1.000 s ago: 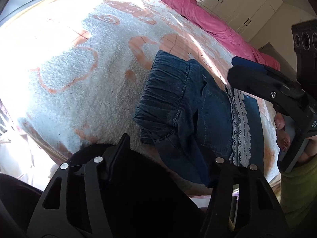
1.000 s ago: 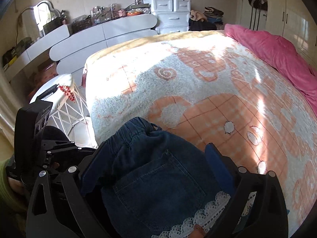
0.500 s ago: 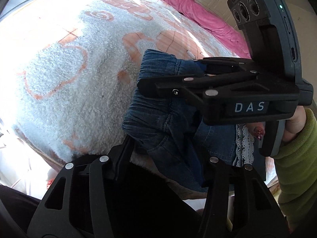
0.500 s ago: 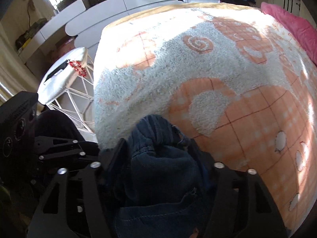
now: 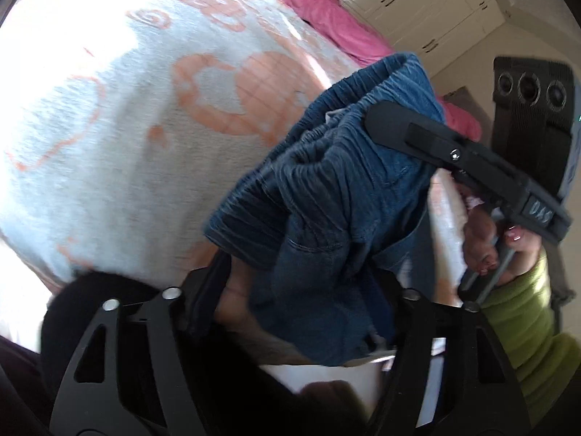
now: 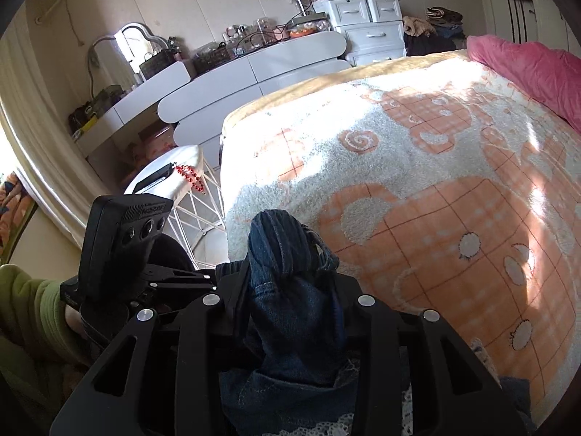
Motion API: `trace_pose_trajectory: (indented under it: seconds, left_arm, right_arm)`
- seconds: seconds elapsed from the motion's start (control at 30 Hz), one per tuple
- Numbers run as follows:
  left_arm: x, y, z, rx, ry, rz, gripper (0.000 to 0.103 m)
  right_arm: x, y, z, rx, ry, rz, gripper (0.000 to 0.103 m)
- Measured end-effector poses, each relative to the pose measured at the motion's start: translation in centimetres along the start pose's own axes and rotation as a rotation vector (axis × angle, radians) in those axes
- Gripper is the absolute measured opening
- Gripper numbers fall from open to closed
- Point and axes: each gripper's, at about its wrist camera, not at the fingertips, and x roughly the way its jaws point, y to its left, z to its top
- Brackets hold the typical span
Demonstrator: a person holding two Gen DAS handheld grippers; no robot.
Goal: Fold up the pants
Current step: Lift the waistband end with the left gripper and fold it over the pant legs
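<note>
Dark blue denim pants (image 5: 337, 196) with an elastic waistband and white lace trim (image 6: 326, 425) are lifted off the bed. My left gripper (image 5: 308, 301) is shut on a lower fold of the denim near the bed's front edge. My right gripper (image 6: 287, 283) is shut on the bunched waistband (image 6: 279, 239) and holds it up; it shows at the right of the left wrist view (image 5: 399, 127). The left gripper's body shows at the left of the right wrist view (image 6: 120, 247).
The bed carries a fluffy white and orange blanket (image 6: 417, 181) with a pink quilt (image 6: 526, 69) at its far side. A white side table (image 6: 170, 170) with red beads stands by the bed corner. A white dresser (image 6: 254, 65) and drawers (image 6: 366, 29) line the wall.
My right gripper has closed on the waistband and raised it off the blanket. The pants have bunched up between both grippers and lifted towards the cameras.
</note>
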Motion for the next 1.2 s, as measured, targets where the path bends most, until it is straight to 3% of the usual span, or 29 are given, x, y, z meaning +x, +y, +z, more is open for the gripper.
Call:
trace_pose_trajectory:
  seconds: [0.03, 0.1, 0.33, 0.5, 0.57, 0.6, 0.67, 0.73, 0.83, 1.0, 1.2]
  left_arm:
    - [0.1, -0.4, 0.0, -0.018, 0.009, -0.041, 0.043]
    - [0.2, -1.7, 0.0, -0.017, 0.005, -0.072, 0.043]
    - [0.0, -6.3, -0.1, 0.077, -0.013, -0.077, 0.042]
    - [1.1, -10.3, -1.7, 0.176, 0.019, -0.127, 0.043]
    - [2.4, -12.4, -3.1, 0.245, 0.067, -0.138, 0.044]
    - [3.4, -13.0, -3.7, 0.276, 0.093, -0.139, 0.045]
    - [4.9, -13.9, -4.7, 0.314, 0.146, -0.151, 0.046]
    - [6.5, -14.3, -5.4, 0.326, 0.199, -0.164, 0.046]
    - [8.0, -14.5, -6.3, 0.359, 0.235, -0.117, 0.049]
    - [7.9, -15.4, -7.0, 0.375, 0.238, -0.098, 0.050]
    - [6.2, -15.7, -7.3, 0.408, 0.186, -0.052, 0.059]
  right_arm:
    - [-0.7, -0.2, -0.3, 0.007, -0.010, -0.002, 0.033]
    - [-2.3, -0.7, -0.8, 0.012, -0.041, -0.008, 0.033]
    - [-7.1, -2.3, -3.0, 0.034, -0.141, -0.028, 0.036]
    - [-11.3, -3.7, -5.9, 0.112, -0.247, -0.035, 0.057]
    - [-13.5, -4.7, -7.3, 0.149, -0.289, -0.064, 0.059]
    - [-14.6, -5.1, -8.3, 0.158, -0.293, -0.129, 0.059]
    - [-15.4, -5.4, -10.0, 0.155, -0.260, -0.270, 0.059]
    - [-15.5, -6.1, -11.6, 0.201, -0.235, -0.293, 0.059]
    - [-14.1, -5.9, -13.5, 0.230, -0.175, -0.301, 0.059]
    - [-10.5, -7.6, -16.8, 0.308, 0.018, -0.446, 0.057]
    - [-11.6, -6.7, -17.2, 0.314, -0.038, -0.465, 0.059]
